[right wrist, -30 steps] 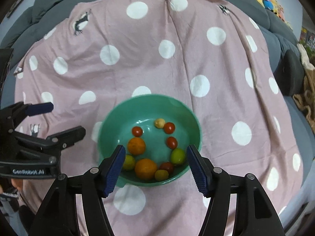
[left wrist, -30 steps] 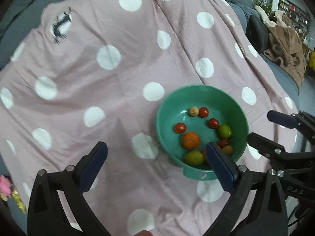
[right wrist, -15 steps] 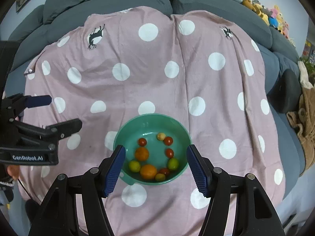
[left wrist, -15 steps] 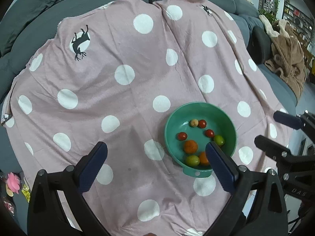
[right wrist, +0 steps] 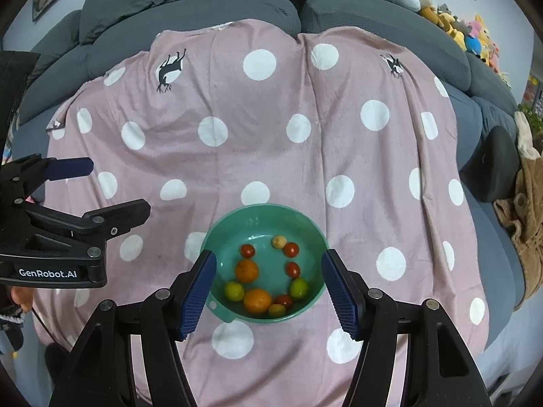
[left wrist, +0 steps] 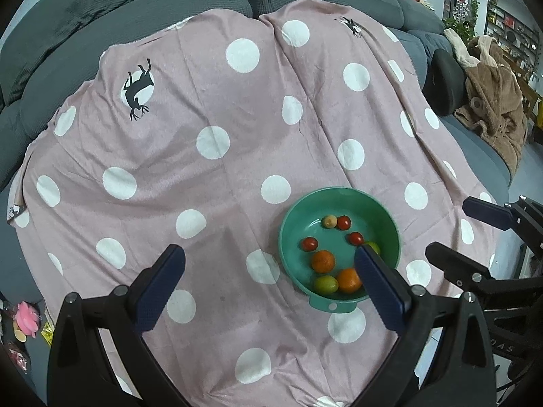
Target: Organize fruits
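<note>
The green bowl (right wrist: pixel 217 308) holds nine fruits: four red, two orange, two green, one yellowish-brown. The left gripper (left wrist: pixel 268 279) and the right gripper (right wrist: pixel 266 293) both have spread, empty jaws.

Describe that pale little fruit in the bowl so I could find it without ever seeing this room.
Find the pink blanket with white dots spread over the grey sofa; near its front edge sits a green bowl. The pale fruit lies at the far side of the ring of fruit, touching a red tomato. It is the only beige one.
</note>
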{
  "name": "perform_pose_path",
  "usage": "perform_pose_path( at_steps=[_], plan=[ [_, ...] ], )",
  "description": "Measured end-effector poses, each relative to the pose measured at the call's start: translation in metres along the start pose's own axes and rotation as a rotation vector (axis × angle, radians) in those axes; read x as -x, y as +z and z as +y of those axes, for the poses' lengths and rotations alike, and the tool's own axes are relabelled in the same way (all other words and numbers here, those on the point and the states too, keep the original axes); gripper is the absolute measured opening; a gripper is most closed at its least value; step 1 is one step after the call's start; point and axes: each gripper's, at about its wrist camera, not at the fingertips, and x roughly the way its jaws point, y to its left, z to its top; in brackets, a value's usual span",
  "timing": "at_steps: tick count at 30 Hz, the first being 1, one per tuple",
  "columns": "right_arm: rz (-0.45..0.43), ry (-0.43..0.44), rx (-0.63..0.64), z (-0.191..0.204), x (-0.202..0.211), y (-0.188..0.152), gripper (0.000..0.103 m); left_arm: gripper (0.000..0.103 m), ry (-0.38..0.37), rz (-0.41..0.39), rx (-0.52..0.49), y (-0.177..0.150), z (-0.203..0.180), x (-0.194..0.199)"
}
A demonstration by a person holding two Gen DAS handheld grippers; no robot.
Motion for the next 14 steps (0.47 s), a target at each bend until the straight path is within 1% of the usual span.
perform_pose_path(
  at_steps=[14],
  plan=[
    [-0.012, -0.002, -0.007, -0.0048, 0.0034, 0.0043, 0.065, 0.101, 0.012, -0.012, -0.012, 0.0077, -0.0077, 0.0025]
  ],
)
